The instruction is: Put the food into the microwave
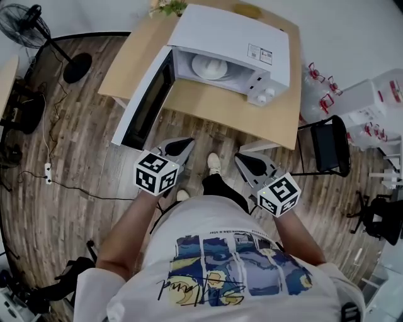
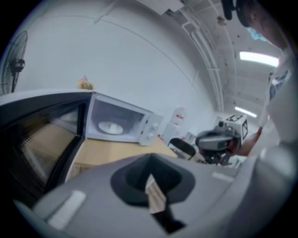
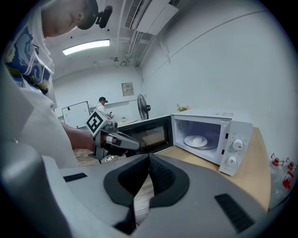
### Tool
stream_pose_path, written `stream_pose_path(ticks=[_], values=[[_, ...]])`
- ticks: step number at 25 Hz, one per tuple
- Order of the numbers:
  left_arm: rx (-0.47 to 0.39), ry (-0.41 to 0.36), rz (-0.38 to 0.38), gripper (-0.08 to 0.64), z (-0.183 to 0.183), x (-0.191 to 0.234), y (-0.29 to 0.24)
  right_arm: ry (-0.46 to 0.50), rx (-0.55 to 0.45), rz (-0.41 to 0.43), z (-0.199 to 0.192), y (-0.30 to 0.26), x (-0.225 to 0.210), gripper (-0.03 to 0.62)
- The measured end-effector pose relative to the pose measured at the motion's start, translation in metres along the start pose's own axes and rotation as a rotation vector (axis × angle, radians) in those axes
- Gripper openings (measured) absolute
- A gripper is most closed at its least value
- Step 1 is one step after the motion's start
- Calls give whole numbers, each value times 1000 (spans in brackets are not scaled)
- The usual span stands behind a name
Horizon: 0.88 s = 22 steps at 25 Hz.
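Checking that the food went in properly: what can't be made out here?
White food on the plate: too small in every view to identify.
Microwave cavity's back: head view, hidden under its top.
Upper dial setting: too small, right gripper view.
Greenery on the table: cut off by head view's top edge.

Found the white microwave standing upright on a pale wooden table, its dark-windowed door swung wide open to the left and two round knobs set one above the other on the right-hand panel. Made out the food as a small pale mound, lying near the middle of a round white plate. Saw that plate resting flat on the floor of the lit cavity, clear of the side walls.
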<state>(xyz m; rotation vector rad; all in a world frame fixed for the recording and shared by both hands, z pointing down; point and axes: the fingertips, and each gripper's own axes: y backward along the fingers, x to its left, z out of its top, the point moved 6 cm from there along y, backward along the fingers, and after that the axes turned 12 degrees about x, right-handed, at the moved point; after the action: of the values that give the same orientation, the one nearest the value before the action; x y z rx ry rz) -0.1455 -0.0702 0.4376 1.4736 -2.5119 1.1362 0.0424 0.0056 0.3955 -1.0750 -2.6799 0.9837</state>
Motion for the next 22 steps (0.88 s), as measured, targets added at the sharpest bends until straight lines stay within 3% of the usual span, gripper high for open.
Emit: stream_pose_path(ticks=[9,22], values=[[-16,-5,-46,8,-15,-20,20,7,-5,-13,-8,5,20,6],[-34,3,-26,8,-30,-25,37,43,10,1,-11,1,38,6]])
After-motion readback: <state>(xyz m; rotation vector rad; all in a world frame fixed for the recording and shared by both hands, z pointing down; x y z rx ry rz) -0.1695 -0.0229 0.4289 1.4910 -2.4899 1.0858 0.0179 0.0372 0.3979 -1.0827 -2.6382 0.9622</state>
